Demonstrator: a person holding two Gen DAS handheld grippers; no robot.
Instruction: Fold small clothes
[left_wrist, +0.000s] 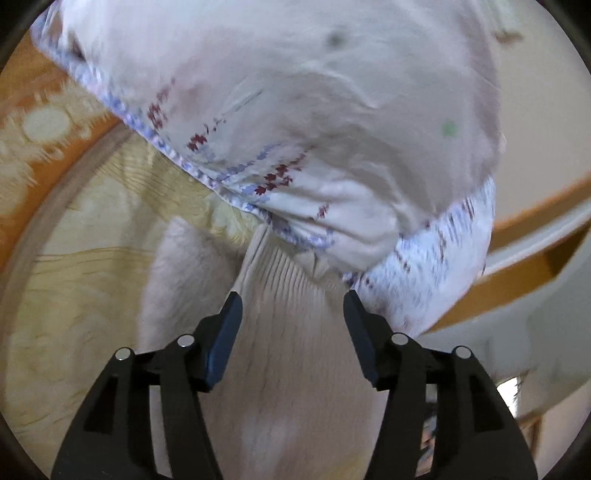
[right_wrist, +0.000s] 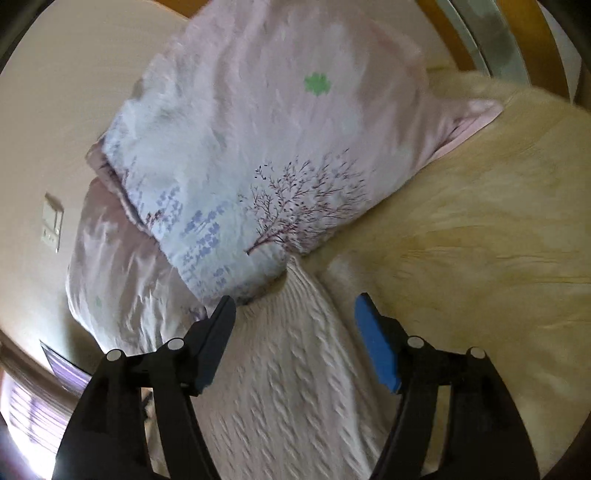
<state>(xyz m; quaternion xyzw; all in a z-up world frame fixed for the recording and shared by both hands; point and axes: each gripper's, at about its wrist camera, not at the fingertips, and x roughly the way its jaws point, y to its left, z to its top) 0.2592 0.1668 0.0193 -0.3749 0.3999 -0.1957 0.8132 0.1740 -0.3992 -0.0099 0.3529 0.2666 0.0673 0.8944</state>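
Sweater (left_wrist: 284, 332) between both tools, pale cable knit on a bed.
Left tool (left_wrist: 293, 304) and right tool (right_wrist: 295, 308) stand apart, unclamped; printed pillow (right_wrist: 258, 166) just ahead.

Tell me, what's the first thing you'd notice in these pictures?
The big puffy pillow with a purple tree print and a green clover fills the top of both views, lying on the yellow bedsheet. Just below it, a pale pink knitted sweater stretches toward the cameras, with the left gripper and right gripper over it, jaws open.
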